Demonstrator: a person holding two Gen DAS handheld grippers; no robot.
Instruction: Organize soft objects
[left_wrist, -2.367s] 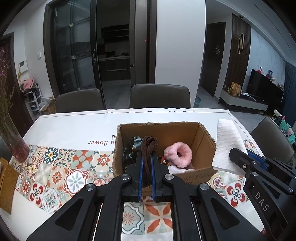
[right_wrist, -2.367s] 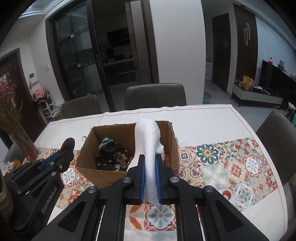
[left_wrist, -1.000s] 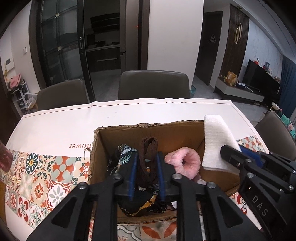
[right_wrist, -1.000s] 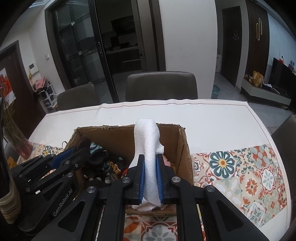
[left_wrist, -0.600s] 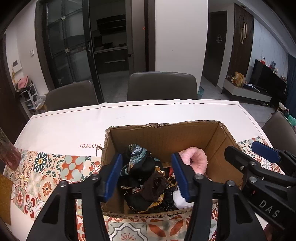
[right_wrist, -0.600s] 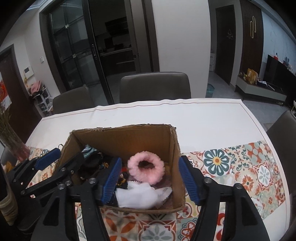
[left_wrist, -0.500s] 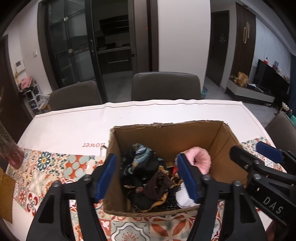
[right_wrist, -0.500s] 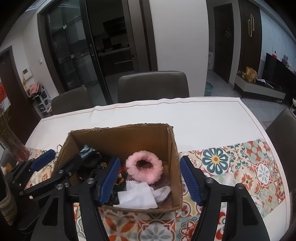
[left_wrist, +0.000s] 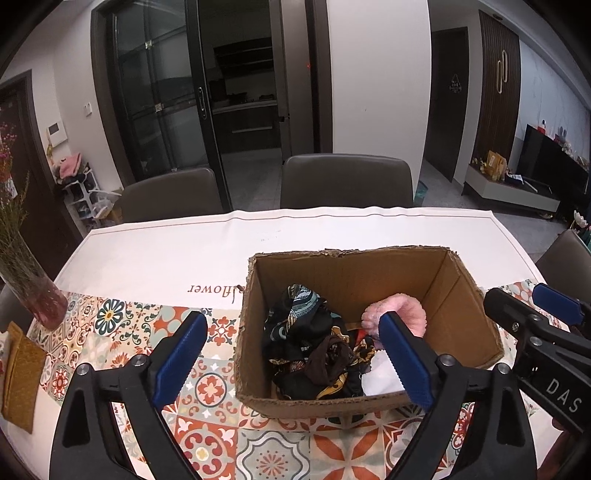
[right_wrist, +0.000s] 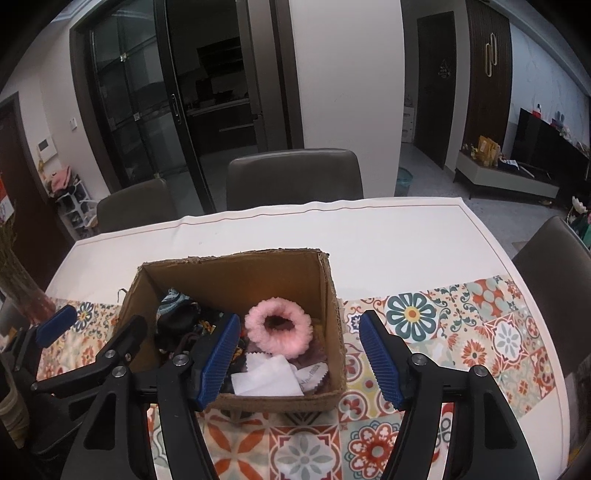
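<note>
An open cardboard box (left_wrist: 334, 266) (right_wrist: 334, 295) stands on the patterned table. Inside lie a pink fluffy scrunchie (right_wrist: 279, 328) (left_wrist: 400, 308), a white cloth (right_wrist: 267, 376) (left_wrist: 380, 376), a brown hair band (left_wrist: 330, 360) and dark patterned scarves (left_wrist: 295, 317) (right_wrist: 177, 314). My left gripper (left_wrist: 291, 354) is open and empty, just in front of and above the box. My right gripper (right_wrist: 299, 350) is open and empty over the box's right front part. Each gripper also shows in the other's view: the right one (left_wrist: 535, 310), the left one (right_wrist: 92, 325).
A glass vase with dried flowers (left_wrist: 35, 295) and a mustard cloth (left_wrist: 20, 373) stand at the table's left edge. Chairs (left_wrist: 347, 181) (right_wrist: 554, 280) stand behind and right of the table. White tablecloth (right_wrist: 388, 236) lies beyond the box.
Both grippers opened: the left let the brown hair band drop into the box, the right let the white cloth drop in. Both have since drawn back a little from the box.
</note>
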